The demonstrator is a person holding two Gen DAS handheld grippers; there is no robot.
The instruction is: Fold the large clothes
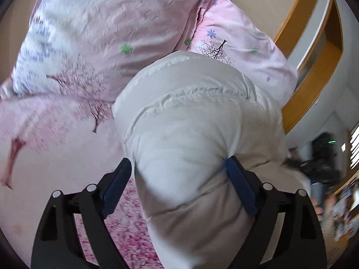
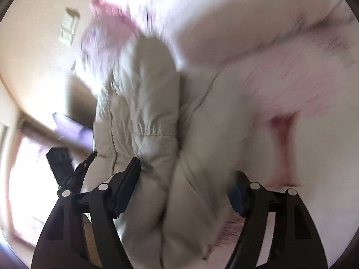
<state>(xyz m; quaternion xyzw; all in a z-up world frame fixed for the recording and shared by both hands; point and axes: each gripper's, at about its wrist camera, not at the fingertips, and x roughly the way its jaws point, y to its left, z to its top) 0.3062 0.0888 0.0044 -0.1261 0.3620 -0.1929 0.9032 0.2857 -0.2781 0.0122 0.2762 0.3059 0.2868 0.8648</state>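
A puffy cream down jacket (image 1: 190,123) lies bunched on a bed with a pink blossom-print sheet (image 1: 44,134). In the left wrist view, a thick roll of the jacket runs between the fingers of my left gripper (image 1: 178,162). The right pad touches it, and a strip of sheet shows beside the left pad, so the jaws stand wide. The right wrist view is blurred. There, folded layers of the jacket (image 2: 145,112) fill the space between the fingers of my right gripper (image 2: 188,169), whose jaws also stand wide and do not visibly pinch it.
A pink flowered quilt or pillow (image 1: 101,22) is piled behind the jacket. A wooden bed frame (image 1: 314,67) curves along the right. A beige wall with a switch plate (image 2: 67,29) is at the left of the right wrist view, with a black object (image 2: 58,159) low beside the jacket.
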